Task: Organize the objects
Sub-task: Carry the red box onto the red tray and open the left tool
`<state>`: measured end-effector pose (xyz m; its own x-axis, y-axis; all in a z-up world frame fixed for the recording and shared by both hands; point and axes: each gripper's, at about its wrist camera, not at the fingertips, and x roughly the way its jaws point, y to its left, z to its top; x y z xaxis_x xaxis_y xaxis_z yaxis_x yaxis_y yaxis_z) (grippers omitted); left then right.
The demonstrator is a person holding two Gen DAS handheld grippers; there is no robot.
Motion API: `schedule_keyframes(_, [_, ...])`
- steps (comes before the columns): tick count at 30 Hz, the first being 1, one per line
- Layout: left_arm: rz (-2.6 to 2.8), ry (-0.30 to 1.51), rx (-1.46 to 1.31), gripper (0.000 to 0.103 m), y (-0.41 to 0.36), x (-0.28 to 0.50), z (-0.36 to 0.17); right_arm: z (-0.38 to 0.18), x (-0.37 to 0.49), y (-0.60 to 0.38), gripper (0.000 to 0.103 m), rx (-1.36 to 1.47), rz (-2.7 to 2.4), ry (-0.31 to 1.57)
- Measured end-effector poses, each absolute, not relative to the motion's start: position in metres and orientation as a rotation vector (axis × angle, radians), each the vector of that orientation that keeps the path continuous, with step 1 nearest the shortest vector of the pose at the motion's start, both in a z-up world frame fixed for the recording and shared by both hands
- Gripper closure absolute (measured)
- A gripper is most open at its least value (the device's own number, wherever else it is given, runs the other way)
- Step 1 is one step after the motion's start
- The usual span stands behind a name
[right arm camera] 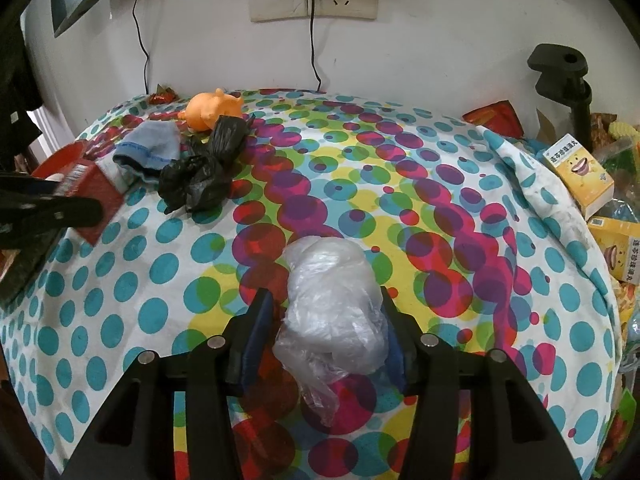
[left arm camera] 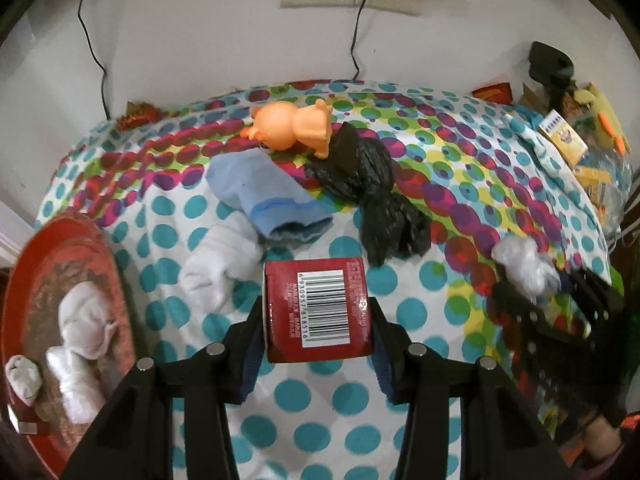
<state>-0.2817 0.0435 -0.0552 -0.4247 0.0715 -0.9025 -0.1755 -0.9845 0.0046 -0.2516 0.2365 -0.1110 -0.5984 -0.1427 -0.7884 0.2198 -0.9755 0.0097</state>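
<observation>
My left gripper (left arm camera: 318,308) is shut on a red box with a barcode (left arm camera: 318,308), held above the dotted tablecloth (left arm camera: 352,400). The box also shows in the right wrist view (right arm camera: 94,196). My right gripper (right arm camera: 326,312) is shut on a crumpled clear plastic bag (right arm camera: 334,312), seen from the left as a white lump (left arm camera: 524,264). On the cloth lie an orange toy pig (left arm camera: 294,126), a blue sock (left arm camera: 266,196), a white sock (left arm camera: 222,264) and a black plastic bag (left arm camera: 372,192).
A red tray (left arm camera: 24,280) at the left holds white socks (left arm camera: 82,344). Yellow boxes (right arm camera: 582,172) and snack packs pile at the right edge. A black clamp stand (right arm camera: 568,76) rises at the back right. Cables hang down the wall from the sockets (right arm camera: 316,0).
</observation>
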Motion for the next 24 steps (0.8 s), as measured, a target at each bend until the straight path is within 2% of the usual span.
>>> schedule_keyframes(13, [2.638,0.219,-1.514,0.056,0.003,-0.235,-0.02,-0.111,-0.251,0.235,0.053,1.291,-2.642,0.148])
schedule_keyframes(24, [2.783,0.187,-1.526,0.056,-0.068,-0.216,0.0,-0.111,-0.251,0.235,0.053,1.291,-2.643,0.148])
